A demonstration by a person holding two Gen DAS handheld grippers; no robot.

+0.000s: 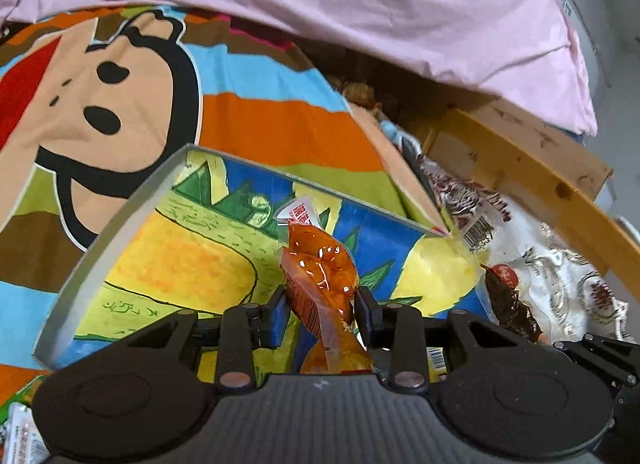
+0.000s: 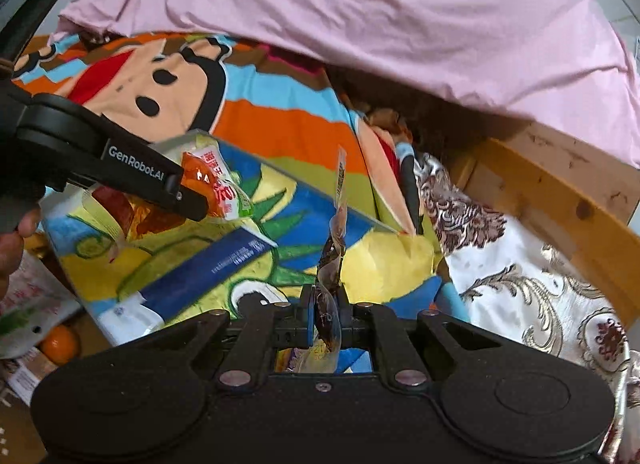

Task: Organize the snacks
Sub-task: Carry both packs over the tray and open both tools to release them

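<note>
My left gripper is shut on an orange clear snack packet and holds it over the colourful open box. In the right wrist view the left gripper reaches in from the left with that orange packet over the same box. My right gripper is shut on a dark brown snack in a clear wrapper, held upright over the box's near right part. That dark snack also shows at the right of the left wrist view.
A cartoon monkey blanket and a pink sheet lie behind the box. A wooden bed frame runs on the right, above a patterned white cloth. An orange fruit and packets lie at lower left.
</note>
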